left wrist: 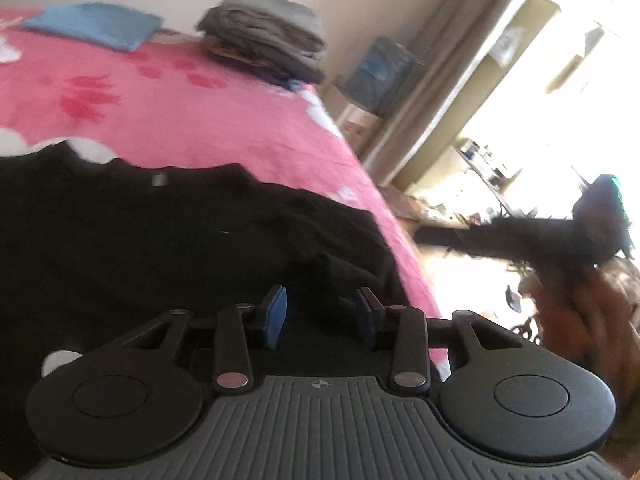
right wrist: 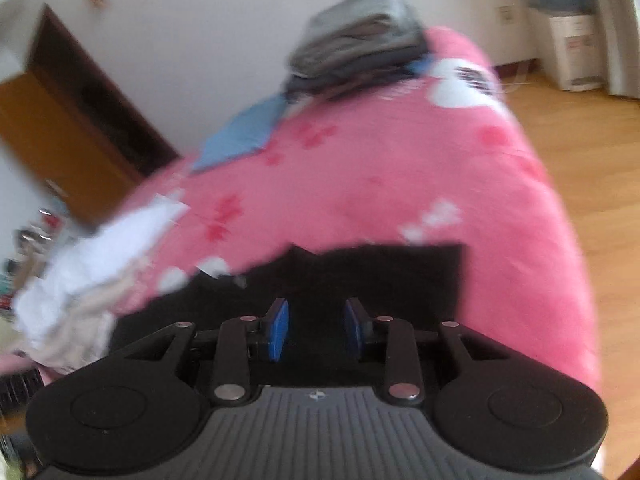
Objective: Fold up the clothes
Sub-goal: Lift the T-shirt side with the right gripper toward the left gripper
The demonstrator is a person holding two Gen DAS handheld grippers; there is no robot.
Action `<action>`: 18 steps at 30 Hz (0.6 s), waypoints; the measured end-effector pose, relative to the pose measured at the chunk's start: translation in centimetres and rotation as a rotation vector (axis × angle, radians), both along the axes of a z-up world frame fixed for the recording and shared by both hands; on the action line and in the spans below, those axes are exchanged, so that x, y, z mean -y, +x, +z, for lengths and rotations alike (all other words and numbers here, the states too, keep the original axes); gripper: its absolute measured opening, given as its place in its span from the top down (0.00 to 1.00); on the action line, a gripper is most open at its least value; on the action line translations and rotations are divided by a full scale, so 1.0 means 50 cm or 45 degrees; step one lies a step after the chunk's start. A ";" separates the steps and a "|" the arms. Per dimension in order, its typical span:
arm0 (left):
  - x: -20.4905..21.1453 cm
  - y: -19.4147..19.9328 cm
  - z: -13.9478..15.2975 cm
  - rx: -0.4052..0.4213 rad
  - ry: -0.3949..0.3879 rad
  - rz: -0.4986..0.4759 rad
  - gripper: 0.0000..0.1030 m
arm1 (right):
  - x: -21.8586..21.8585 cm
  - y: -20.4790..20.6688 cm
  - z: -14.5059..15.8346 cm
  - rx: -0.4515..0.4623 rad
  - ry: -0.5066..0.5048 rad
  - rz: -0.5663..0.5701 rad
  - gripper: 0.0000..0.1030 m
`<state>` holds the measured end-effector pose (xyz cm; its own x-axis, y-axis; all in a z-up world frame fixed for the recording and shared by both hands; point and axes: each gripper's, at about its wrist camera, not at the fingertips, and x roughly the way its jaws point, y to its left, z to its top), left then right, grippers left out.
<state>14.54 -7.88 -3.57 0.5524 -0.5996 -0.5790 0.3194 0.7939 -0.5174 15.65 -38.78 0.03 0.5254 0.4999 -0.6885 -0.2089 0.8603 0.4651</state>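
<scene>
On the pink bed (left wrist: 224,128) the black shirt (left wrist: 160,232) lies spread, both the left gripper (left wrist: 321,316) and right gripper (right wrist: 317,328) released above it; they'd best pinch matching edges evenly.

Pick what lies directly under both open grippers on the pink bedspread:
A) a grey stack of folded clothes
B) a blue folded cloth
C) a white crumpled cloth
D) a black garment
D: the black garment spreads beneath the left gripper and the right gripper; the blue cloth and grey stack sit far back on the bedspread.
</scene>
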 end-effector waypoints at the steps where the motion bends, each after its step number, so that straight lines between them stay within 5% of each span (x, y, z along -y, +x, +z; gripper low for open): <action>1: -0.004 0.009 -0.006 -0.019 -0.012 0.013 0.63 | -0.003 -0.024 -0.003 -0.004 -0.052 0.010 0.67; 4: 0.000 0.026 -0.017 -0.052 -0.013 0.021 0.63 | -0.043 -0.095 -0.015 0.045 -0.278 0.104 0.68; 10: 0.012 0.063 -0.033 -0.061 -0.009 0.055 0.63 | -0.170 -0.140 -0.052 0.325 -0.768 0.396 0.70; 14: 0.007 0.071 -0.033 -0.053 0.006 0.077 0.63 | -0.195 -0.107 -0.085 0.345 -0.840 0.504 0.71; 18: 0.006 0.078 -0.035 -0.056 0.024 0.093 0.63 | -0.201 -0.100 -0.112 0.314 -0.855 0.623 0.90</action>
